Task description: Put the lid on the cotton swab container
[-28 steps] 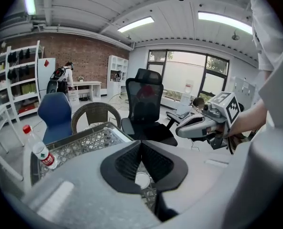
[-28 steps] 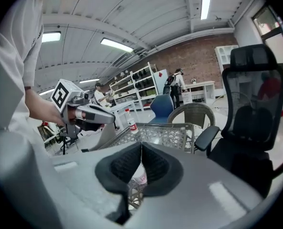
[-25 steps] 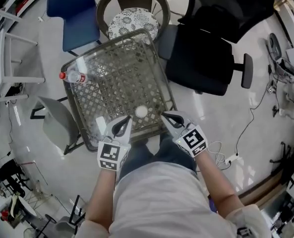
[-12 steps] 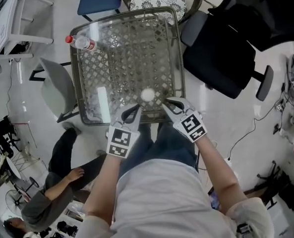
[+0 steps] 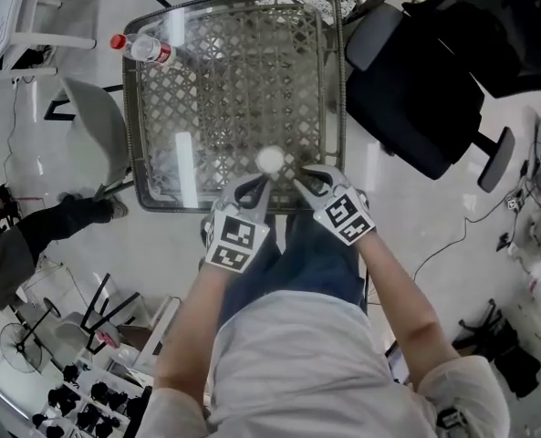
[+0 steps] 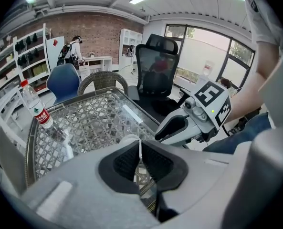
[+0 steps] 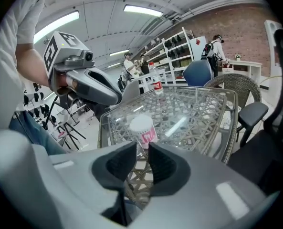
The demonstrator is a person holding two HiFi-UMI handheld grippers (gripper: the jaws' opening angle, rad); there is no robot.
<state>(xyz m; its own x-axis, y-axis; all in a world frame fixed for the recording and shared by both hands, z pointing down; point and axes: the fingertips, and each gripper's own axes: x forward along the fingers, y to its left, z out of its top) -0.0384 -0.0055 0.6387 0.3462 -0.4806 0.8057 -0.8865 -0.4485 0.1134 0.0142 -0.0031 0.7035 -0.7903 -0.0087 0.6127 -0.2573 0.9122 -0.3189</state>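
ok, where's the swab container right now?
Head view: the cotton swab container stands on the glass-topped wicker table near its near edge, just ahead of and between the left gripper and right gripper.

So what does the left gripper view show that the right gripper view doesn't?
Only the left gripper view: its own jaws closed on a thin white edge, seemingly the lid, plus the right gripper and the windows. Only the right gripper view: its own jaws apart and empty, the cotton swab container standing beyond them, and the left gripper. Both: the glass-topped wicker table and the water bottle.
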